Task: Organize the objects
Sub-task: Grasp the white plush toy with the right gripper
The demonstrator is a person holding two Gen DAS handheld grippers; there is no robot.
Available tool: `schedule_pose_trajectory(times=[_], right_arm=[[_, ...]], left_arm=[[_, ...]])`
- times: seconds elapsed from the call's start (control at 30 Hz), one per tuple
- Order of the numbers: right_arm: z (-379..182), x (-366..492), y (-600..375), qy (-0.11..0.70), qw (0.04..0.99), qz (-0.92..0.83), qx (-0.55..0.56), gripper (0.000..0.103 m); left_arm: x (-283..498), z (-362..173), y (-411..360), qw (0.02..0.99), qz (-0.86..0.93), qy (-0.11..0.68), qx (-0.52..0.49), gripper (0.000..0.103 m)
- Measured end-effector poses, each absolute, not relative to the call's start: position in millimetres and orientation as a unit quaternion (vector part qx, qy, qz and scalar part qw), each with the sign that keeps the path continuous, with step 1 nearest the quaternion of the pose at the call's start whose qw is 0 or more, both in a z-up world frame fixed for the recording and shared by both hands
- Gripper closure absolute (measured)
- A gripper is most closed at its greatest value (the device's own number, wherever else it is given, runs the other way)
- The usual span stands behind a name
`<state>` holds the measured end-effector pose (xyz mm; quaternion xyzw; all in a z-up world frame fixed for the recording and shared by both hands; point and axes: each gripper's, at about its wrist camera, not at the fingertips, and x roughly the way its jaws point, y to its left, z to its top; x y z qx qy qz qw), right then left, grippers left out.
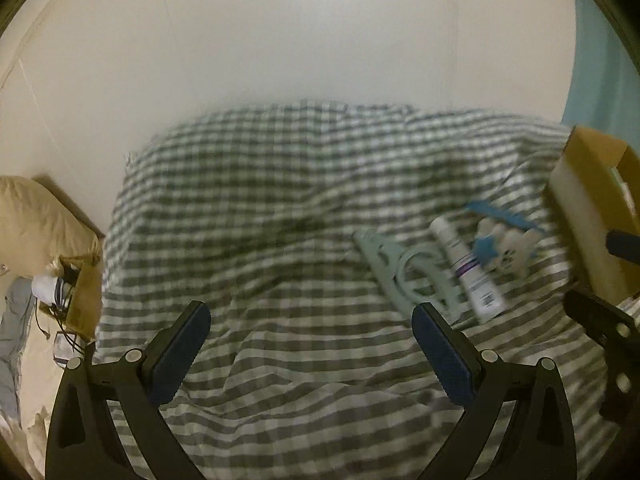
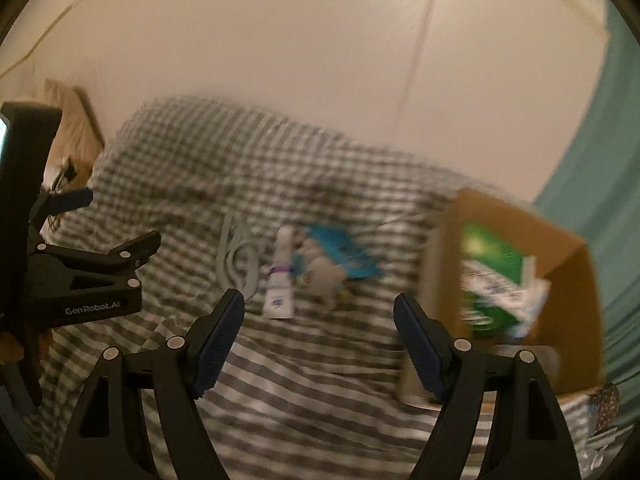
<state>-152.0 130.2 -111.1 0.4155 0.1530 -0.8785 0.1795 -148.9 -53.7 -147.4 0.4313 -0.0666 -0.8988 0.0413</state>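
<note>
On a grey checked bedspread [image 1: 248, 208] lie a pale green stencil ruler [image 1: 404, 272], a white tube [image 1: 468, 268], a small white plush toy [image 1: 506, 250] and a blue card [image 1: 500, 216]. The same ruler [image 2: 236, 260], tube [image 2: 280, 280], toy [image 2: 324, 276] and card [image 2: 344, 256] show in the right wrist view. A cardboard box [image 2: 576, 280] holds a green and white package [image 2: 496, 276]. My left gripper [image 1: 312, 320] is open and empty, left of the objects. My right gripper [image 2: 320, 312] is open and empty, just in front of them.
The cardboard box [image 1: 588, 216] stands at the right edge of the bed. A cream wall [image 1: 280, 40] rises behind the bed and a teal curtain [image 2: 600, 160] hangs at right. A brown bag [image 1: 80, 292] with cables sits left of the bed.
</note>
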Motion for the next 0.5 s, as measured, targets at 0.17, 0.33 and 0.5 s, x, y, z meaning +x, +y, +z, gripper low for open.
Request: schedule_pose_trajectory(times=[0.17, 0.33, 0.5], right_arm=[[-156.5, -194.8, 126.5, 0.141, 0.142, -0.863, 0.465, 0.026], [-178.7, -228.1, 132.3, 0.1, 0.134, -0.847, 0.504, 0.026], [-193.0, -248.2, 127.3, 0.086, 0.145, -0.835, 0.525, 0.051]], left_arm=[[-163.3, -172.5, -52.2, 0.048, -0.89, -0.079, 0.447, 0.0], [-174.2, -183.6, -50.0, 0.036, -0.884, -0.067, 0.46, 0.0], [-177.5, -186.9, -47.7, 0.028, -0.882, -0.056, 0.467, 0.0]])
